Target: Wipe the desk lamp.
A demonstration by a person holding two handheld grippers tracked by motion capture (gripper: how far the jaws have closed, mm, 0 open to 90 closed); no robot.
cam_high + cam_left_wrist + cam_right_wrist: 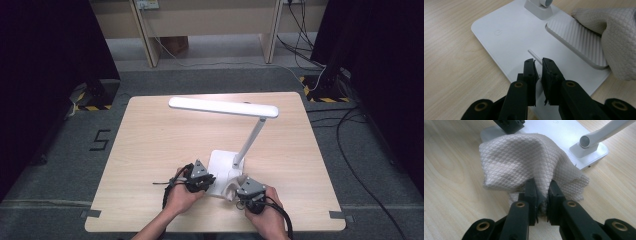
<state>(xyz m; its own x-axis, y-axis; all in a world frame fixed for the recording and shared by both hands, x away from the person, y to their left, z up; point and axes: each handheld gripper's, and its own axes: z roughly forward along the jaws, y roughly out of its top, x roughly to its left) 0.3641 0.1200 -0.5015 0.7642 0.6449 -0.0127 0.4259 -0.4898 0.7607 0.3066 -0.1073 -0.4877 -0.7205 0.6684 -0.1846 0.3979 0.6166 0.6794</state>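
A white desk lamp stands on the wooden table point(150, 145), its flat base point(218, 162) near the front edge and its long head point(222, 107) raised over the middle. My left gripper point(211, 181) rests on the base point(506, 32), jaws shut point(538, 62) on what looks like a thin white stick point(533, 53) lying along the plate. My right gripper point(239, 188) is shut point(541, 183) on a quilted off-white cloth point(524, 157). The cloth point(231, 189) drapes over the base's near right corner, beside a ribbed pad point(579, 40). The left gripper's jaws point(509, 123) reach in just beyond the cloth.
The lamp's slanted arm point(252, 137) rises from a hinge block point(587, 143) at the base's far side. Wooden furniture legs point(147, 40) and floor cables point(350, 125) lie beyond the table. Bare tabletop stretches left and behind the lamp.
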